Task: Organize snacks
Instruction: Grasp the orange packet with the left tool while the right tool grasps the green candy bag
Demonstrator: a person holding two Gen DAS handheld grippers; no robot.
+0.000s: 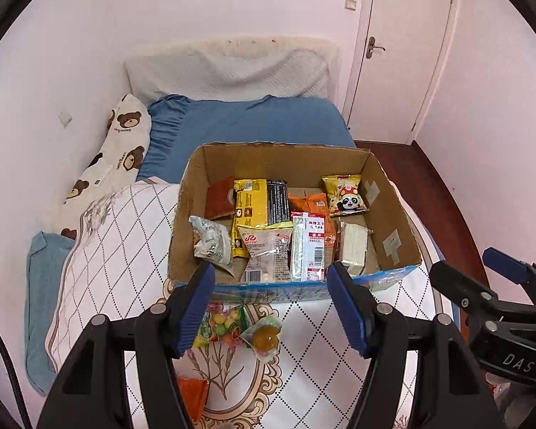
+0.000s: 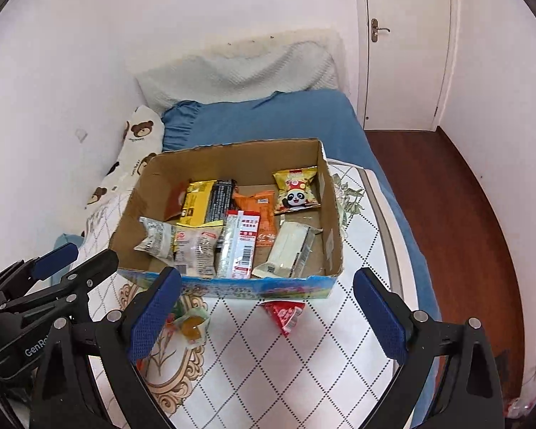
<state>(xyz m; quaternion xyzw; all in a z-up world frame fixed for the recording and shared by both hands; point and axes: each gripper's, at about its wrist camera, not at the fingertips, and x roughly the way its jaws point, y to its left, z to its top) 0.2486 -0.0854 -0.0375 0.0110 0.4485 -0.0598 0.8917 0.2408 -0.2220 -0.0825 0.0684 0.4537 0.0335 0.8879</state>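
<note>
- Cardboard box (image 1: 393, 207) sits on the white diamond-pattern quilt (image 1: 132, 236) on the bed; blue sheet (image 1: 261, 121) lies beyond it.
- Inside I see a panda snack packet (image 1: 345, 195) at far right, a yellow-black packet (image 1: 253, 202) at far left, a red-white barcode packet (image 1: 312, 246) near centre and a pale wrapped bar (image 2: 291, 246) at near right.
- Left gripper (image 1: 269, 309) hangs just in front of the box's near wall, claws released, nothing between them.
- Beneath it on the quilt: a jelly cup (image 1: 264, 336) beside a bag of coloured candy (image 1: 219, 325), and an orange packet (image 1: 193, 393) nearer to me.
- Right gripper (image 2: 266, 316) is spread wide, holding nothing.
- Red packet (image 2: 286, 316) lies on the quilt between its fingers, just near the box's front wall.
</note>
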